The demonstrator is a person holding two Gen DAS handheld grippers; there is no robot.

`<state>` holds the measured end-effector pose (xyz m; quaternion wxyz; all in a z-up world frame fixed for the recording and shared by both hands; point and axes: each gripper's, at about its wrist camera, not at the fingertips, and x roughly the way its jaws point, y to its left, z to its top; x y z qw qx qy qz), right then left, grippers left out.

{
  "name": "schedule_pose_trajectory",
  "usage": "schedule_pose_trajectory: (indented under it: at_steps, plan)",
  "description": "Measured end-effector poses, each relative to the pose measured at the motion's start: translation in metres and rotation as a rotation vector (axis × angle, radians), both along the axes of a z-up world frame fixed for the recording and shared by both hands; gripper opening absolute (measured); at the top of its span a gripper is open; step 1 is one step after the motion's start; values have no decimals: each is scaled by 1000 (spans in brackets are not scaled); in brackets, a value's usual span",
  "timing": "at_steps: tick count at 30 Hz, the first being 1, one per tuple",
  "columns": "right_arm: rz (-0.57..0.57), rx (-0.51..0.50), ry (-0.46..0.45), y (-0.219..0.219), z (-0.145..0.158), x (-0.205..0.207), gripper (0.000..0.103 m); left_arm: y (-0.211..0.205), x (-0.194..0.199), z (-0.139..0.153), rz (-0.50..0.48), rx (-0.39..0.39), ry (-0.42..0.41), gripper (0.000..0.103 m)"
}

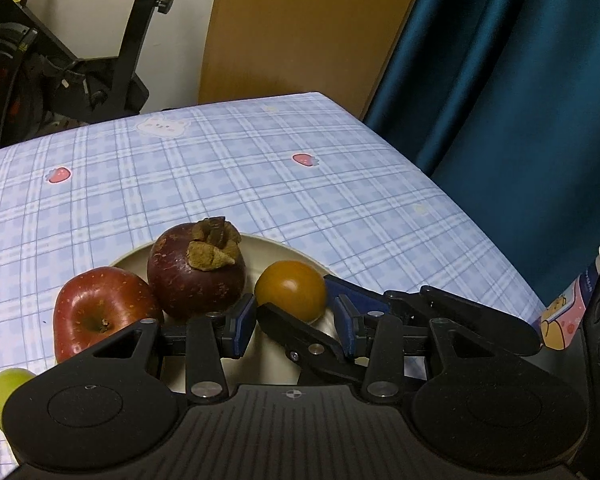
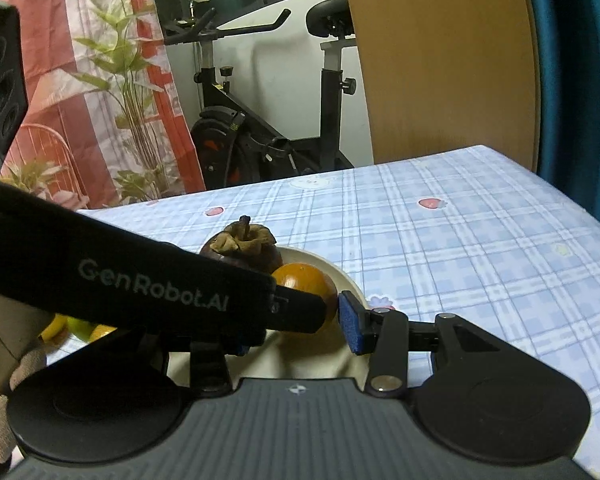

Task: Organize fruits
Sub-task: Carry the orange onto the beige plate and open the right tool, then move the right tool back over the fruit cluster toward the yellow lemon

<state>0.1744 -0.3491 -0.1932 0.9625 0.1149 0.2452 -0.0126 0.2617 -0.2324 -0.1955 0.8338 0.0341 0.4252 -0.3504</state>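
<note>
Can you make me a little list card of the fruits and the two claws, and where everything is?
Plate: cream plate on checked tablecloth
On plate: mangosteen, orange fruit
At plate's left edge: red apple
Off plate, left: small green fruit
Left claw: open, holding nothing
Right claw: at the orange fruit, grip unclear
Behind table: exercise bike

A black exercise bike [image 2: 260, 128] stands beyond the bench's [image 1: 260, 168] far edge, at about eleven o'clock. A tan wooden board [image 2: 444, 64] leans at one o'clock, a dark teal curtain [image 1: 520, 100] at two o'clock. A leafy plant [image 2: 128, 92] and a red-and-white cloth [image 2: 52, 60] fill ten o'clock.
</note>
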Motion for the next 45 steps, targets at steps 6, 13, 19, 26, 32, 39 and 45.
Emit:
schedule_pose_trajectory:
  at_steps: [6,13,19,26,32,39,45]
  plan:
    - [-3,-29,-3,4,-1,4,44,2,1,1,8,-3,-3,44]
    - [15,-24,-21,4,-3,6,45,3,-2,2,26,7,-26,44]
    - [-11,-49,-40,9,-1,1,53,8,-5,3,29,-7,-29,47]
    - [-18,-104,-139,20,2,-22,59,15,-18,12,21,-15,-75,48]
    - [8,-112,-156,28,3,-30,60,38,-30,23,48,-23,-122,48]
    - [50,-93,-153,40,5,-37,60,70,-35,33,104,-22,-153,48]
    - [88,-93,-157,54,12,-38,60,102,-43,39,137,-14,-170,48]
